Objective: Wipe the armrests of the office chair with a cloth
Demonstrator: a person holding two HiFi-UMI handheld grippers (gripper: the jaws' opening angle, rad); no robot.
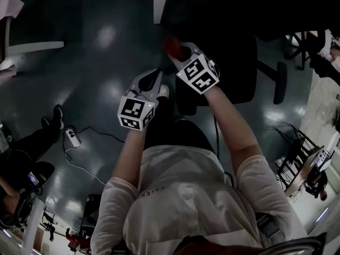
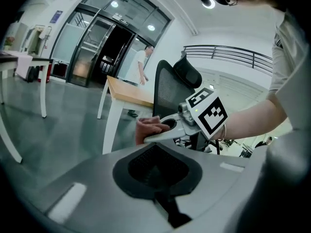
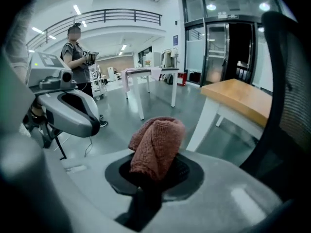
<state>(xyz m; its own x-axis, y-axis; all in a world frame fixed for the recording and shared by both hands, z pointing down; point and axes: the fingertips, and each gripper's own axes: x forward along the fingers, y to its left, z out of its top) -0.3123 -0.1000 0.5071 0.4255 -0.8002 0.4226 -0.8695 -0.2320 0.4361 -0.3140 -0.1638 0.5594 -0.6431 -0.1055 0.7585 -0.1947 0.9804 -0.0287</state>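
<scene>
**Head view:** the scene is appearing dim and underexposed. The glossy floor (image 1: 101, 62) is reflecting soft patches of overhead light, while the office chair (image 1: 234, 68) is sinking into near-black shadow.

**Gripper views:** ceiling lights (image 2: 114, 4) are lighting the hall brightly and evenly. Fisheye distortion is bending straight lines and the corners are darkening. The cloth (image 3: 155, 144) is showing sharp against a blurred near foreground.

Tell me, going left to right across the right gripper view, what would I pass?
left claw → cloth → desk → chair back
</scene>
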